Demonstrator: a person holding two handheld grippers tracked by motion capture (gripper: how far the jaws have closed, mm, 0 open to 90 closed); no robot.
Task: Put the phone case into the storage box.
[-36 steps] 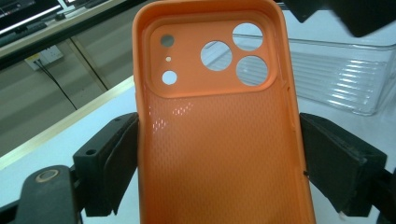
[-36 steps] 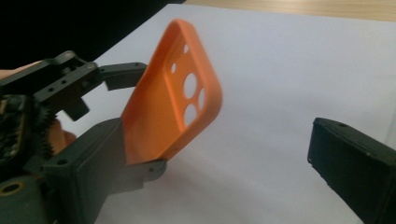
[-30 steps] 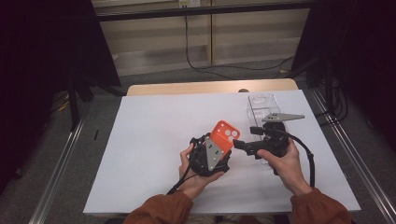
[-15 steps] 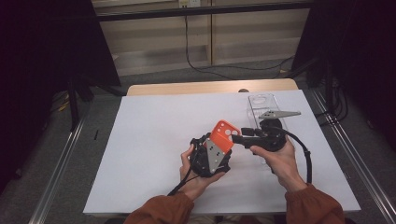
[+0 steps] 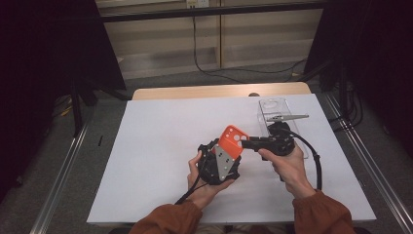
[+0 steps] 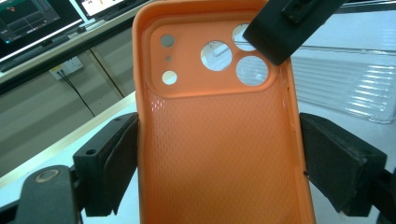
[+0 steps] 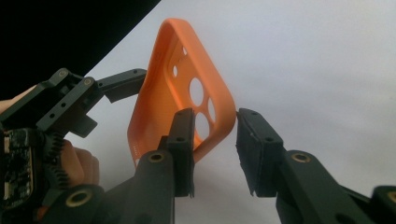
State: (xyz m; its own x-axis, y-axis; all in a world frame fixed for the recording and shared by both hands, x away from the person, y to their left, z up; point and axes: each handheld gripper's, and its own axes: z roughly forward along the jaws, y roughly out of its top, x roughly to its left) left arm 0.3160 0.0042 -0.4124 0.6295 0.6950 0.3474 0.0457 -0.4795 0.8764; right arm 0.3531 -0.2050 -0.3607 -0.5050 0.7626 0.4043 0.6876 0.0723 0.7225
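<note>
An orange phone case (image 5: pixel 233 139) is held upright above the white table, my left gripper (image 5: pixel 225 152) shut on its two long sides. In the left gripper view the case (image 6: pixel 219 140) shows its ribbed inside and camera holes between the black pads (image 6: pixel 122 163). My right gripper (image 5: pixel 245 143) comes in from the right. Its jaws stand on either side of the case's camera-end corner (image 7: pixel 219 126), one inside the case, one outside. My right gripper (image 7: pixel 215 135) is open, with a thin gap left at the outer pad (image 7: pixel 254 149).
A clear plastic tray (image 5: pixel 277 108) lies on the white table (image 5: pixel 156 146) behind my right hand, near the table's right edge; its ribbed surface (image 6: pixel 345 88) shows in the left gripper view. A cable (image 5: pixel 316 161) loops from the right gripper. Dark floor surrounds the table.
My right gripper has moved left from beside the tray, and its jaws now straddle the case's corner. The left gripper and the case have barely moved.
</note>
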